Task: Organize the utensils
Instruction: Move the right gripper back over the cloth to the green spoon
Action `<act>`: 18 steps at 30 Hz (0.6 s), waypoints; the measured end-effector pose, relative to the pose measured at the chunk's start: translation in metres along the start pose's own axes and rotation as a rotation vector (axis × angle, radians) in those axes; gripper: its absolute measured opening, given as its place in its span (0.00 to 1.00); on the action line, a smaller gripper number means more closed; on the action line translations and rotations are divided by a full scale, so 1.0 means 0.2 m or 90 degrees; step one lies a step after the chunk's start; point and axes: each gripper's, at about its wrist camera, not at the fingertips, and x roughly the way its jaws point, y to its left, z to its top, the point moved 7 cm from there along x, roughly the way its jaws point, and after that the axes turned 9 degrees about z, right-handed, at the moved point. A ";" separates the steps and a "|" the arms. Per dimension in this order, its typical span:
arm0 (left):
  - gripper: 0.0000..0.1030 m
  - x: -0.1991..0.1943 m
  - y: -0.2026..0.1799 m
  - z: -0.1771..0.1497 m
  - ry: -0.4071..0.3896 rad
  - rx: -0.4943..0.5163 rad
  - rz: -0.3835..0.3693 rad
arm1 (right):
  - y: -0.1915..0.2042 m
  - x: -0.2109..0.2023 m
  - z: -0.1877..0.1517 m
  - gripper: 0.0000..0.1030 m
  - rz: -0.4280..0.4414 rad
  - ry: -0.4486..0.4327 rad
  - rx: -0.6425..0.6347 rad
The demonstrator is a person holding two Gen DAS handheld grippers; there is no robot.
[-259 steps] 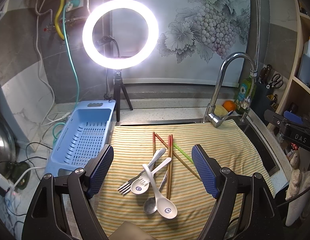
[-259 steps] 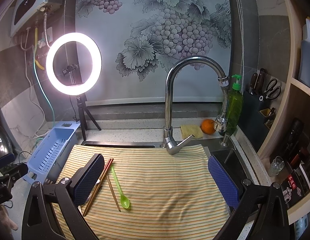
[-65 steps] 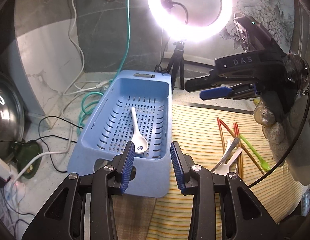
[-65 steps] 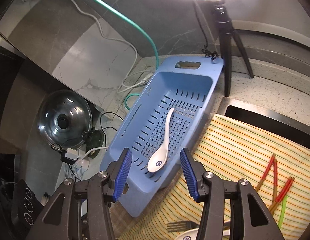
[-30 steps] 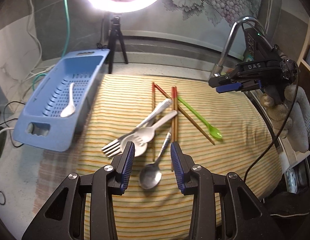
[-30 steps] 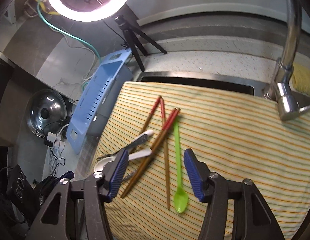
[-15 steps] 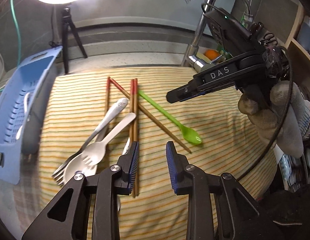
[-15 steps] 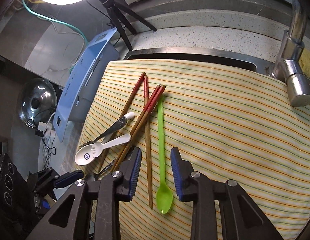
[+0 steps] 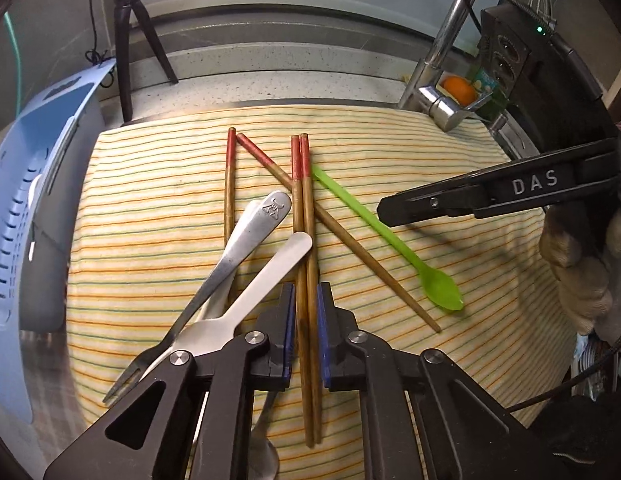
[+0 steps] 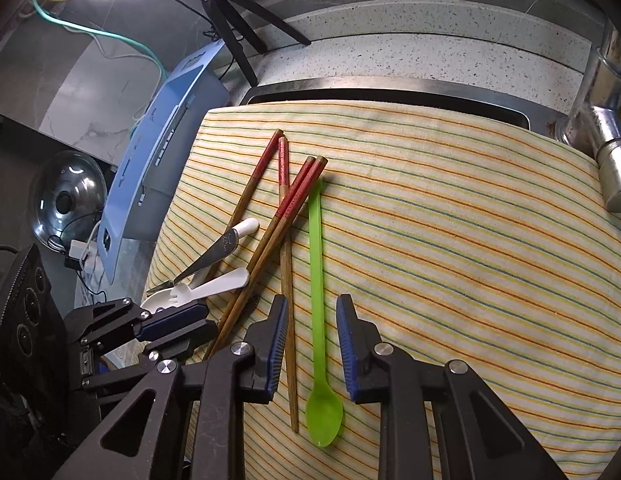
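Note:
Utensils lie on a striped cloth (image 9: pixel 390 152). My left gripper (image 9: pixel 305 304) is shut on a pair of red-tipped wooden chopsticks (image 9: pixel 304 224); it also shows in the right wrist view (image 10: pixel 178 326). My right gripper (image 10: pixel 312 320) is open, its fingers either side of a green plastic spoon (image 10: pixel 316 280) and a single chopstick (image 10: pixel 286 280) without touching them. The green spoon shows in the left wrist view (image 9: pixel 390 236) too. A metal fork (image 9: pixel 234 244), a white plastic fork (image 9: pixel 262 276) and another chopstick (image 9: pixel 229 184) lie to the left.
A blue slotted basket (image 9: pixel 30 184) stands at the cloth's left edge, also in the right wrist view (image 10: pixel 158 160). A chrome faucet (image 9: pixel 442 76) rises at the back right. A tripod (image 9: pixel 128 36) stands behind the basket. A pot lid (image 10: pixel 66 200) lies on the counter.
Both grippers came back from the basket to the cloth. My left gripper dropped onto the chopstick pair and closed on it. My right gripper descended over the green spoon.

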 end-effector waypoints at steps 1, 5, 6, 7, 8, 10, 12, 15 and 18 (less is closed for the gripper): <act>0.09 0.01 0.00 0.00 0.004 0.003 0.000 | 0.00 0.00 0.00 0.21 0.000 -0.001 0.001; 0.08 0.06 0.00 0.01 0.015 0.021 0.010 | 0.00 -0.01 0.00 0.21 0.001 -0.002 0.004; 0.08 0.06 0.00 0.01 0.015 0.022 0.012 | 0.00 -0.01 -0.01 0.21 0.001 -0.002 0.004; 0.08 0.07 0.01 0.02 0.015 0.024 0.013 | 0.00 0.00 -0.01 0.21 0.002 -0.001 0.004; 0.08 0.07 0.01 0.02 0.014 0.025 0.017 | 0.00 0.00 -0.01 0.21 0.002 0.000 0.004; 0.08 0.07 0.02 0.03 0.014 0.028 0.023 | 0.00 0.00 -0.01 0.21 0.001 0.001 0.002; 0.08 0.07 0.03 0.04 0.016 0.031 0.024 | 0.01 0.01 -0.01 0.21 0.001 0.004 0.001; 0.08 0.09 0.04 0.06 0.024 0.041 0.029 | 0.01 0.04 0.00 0.21 -0.004 0.011 -0.003; 0.08 0.12 0.04 0.07 0.032 0.051 0.035 | 0.00 0.06 0.00 0.21 -0.015 0.018 0.000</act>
